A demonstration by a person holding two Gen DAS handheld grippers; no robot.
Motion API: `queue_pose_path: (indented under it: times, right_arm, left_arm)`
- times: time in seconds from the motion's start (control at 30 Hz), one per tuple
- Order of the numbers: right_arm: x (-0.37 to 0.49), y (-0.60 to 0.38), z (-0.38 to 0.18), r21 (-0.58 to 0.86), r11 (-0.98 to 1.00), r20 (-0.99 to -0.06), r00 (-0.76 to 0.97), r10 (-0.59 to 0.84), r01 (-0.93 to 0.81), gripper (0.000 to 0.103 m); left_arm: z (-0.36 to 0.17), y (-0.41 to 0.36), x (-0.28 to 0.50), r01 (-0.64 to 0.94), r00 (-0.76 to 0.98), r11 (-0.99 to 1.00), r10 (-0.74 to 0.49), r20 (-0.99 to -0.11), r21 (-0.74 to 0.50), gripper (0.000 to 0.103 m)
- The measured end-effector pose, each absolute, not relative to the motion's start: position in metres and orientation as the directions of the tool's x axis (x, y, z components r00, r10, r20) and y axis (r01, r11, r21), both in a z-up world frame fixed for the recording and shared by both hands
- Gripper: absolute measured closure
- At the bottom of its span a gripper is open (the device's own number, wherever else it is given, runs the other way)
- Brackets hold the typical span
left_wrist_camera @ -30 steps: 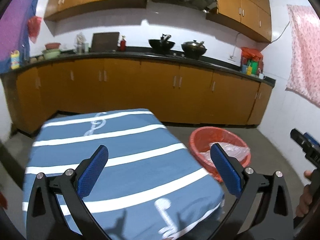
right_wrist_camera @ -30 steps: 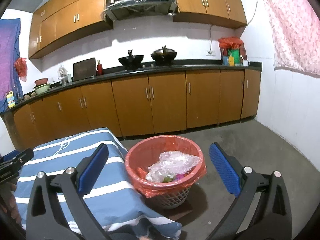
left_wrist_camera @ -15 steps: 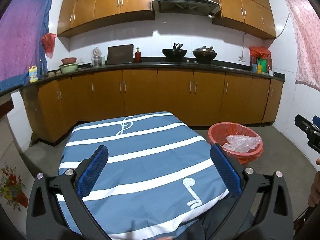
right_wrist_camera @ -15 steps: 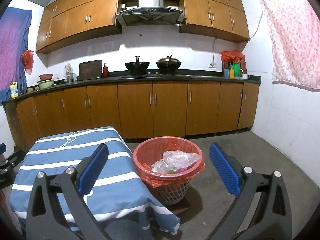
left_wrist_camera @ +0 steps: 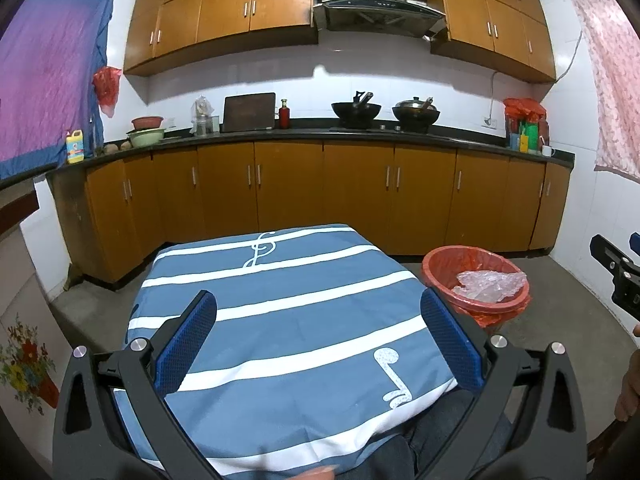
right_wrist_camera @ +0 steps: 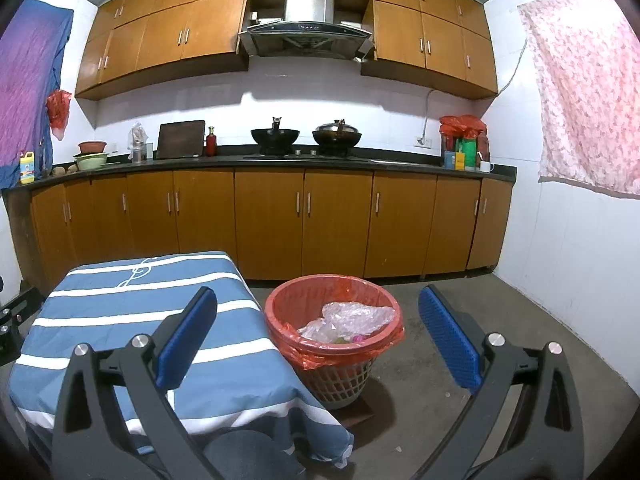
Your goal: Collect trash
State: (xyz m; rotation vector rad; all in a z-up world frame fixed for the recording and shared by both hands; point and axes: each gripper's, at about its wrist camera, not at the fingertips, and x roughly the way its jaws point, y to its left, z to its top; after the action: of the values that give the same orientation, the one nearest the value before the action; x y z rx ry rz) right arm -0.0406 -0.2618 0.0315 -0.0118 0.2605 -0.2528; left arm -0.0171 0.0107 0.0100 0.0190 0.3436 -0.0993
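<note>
Both grippers had pulled back and levelled out since earlier; the left gripper and right gripper gaped wide, empty, above the table and bin.

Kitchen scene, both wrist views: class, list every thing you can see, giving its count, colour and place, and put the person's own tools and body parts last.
Table cloth: one, blue with white stripes and music notes, over the table in front.
Bin: one, red bag in a pale basket, on the floor right of the table.
Clear plastic trash: a crumpled heap, inside the bin.
Woks: two, black, on the stove.
Range hood: one, silver, above the stove.
Cabinets: brown, below and above the counter.
Bottle: one, red, on the counter.
Jug: one, yellow, counter's left end.
Curtain: one, pink, right wall.
Left gripper: blue pads, open, empty.
Right gripper: blue pads, open, empty.
Hand: partly seen, right edge of the left view.
</note>
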Motion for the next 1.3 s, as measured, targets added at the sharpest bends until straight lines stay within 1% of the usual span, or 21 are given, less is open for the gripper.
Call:
queue_pose_path:
  times: [0.47, 1.3]
  right_arm:
    - [-0.0445, -0.2624, 0.0311, -0.039, 0.968, -0.248, 0.936, -0.25, 0.248, 0.004]
    - [-0.044, -0.2602, 0.0295, -0.037, 0.968, -0.249, 0.935, -0.251, 0.25, 0.004]
  left_arm:
    - [0.009, 0.0036, -0.0215, 0.127, 0.937, 0.992, -0.119, -0.327, 0.005, 0.002]
    - [0.0097, 0.0026, -0.0223, 0.132, 0.937, 0.991, -0.125, -0.325, -0.001, 0.002]
